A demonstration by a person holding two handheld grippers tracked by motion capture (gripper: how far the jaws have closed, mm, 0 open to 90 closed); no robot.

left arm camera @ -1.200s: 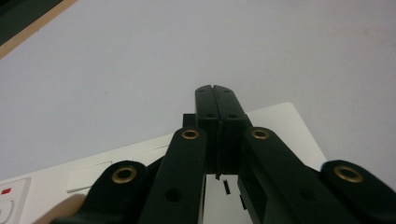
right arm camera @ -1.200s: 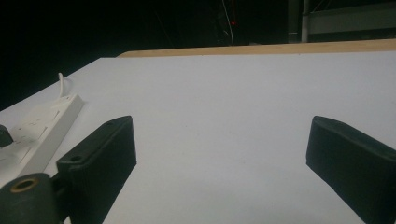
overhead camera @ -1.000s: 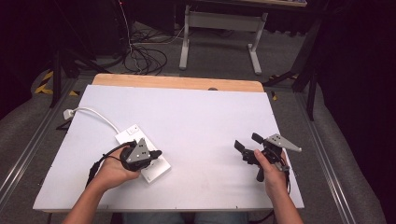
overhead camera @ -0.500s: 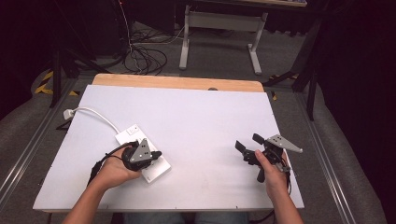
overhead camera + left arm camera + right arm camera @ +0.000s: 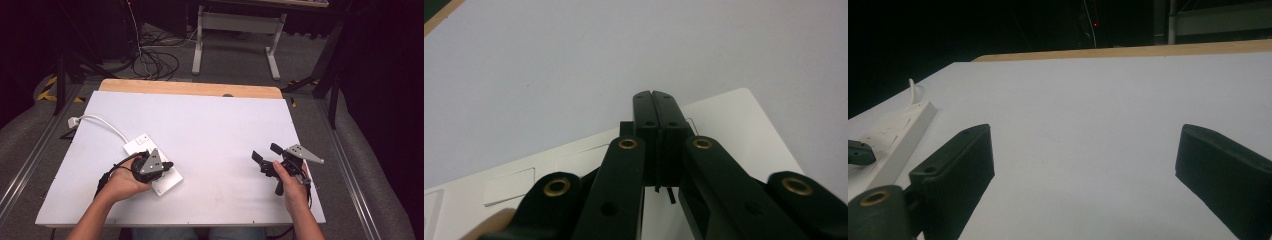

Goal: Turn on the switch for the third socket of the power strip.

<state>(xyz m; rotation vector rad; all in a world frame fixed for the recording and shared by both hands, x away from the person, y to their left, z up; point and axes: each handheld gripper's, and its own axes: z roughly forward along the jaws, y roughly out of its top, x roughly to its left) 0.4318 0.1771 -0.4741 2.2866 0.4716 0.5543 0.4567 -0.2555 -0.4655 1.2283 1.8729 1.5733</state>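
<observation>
- The power strip [image 5: 150,162] lay flat on the white desk [image 5: 215,135], near the front left part, with its white cord [image 5: 100,122] running back and left to a plug [image 5: 73,121] at the desk's left edge.
- The left gripper [image 5: 167,165] sat directly over the strip's near end, held low in the person's left hand [image 5: 122,182]. In the left gripper view its jaws were pressed together with nothing between them, tips resting on or just above the strip's top face [image 5: 734,130]; contact could not be confirmed.
- The right gripper [image 5: 265,156] was well apart from the strip, at the front right of the desk in the right hand [image 5: 290,182]. Its jaws stood wide apart and empty, pointing across bare desk toward the strip [image 5: 895,132].
- Handling judgement: the strip appeared to be a rigid plastic body, light to moderate in weight, smooth and likely slippery on its broad faces. It should not flex or crush under a firm grip.
- Best hold, in my assessment: across the narrow width, jaws on the two long side walls, near the middle for balance.
- Caution noted: the trailing cord is limp and would drag, tending to swing the body; the switch and socket openings on top should be avoided.
</observation>
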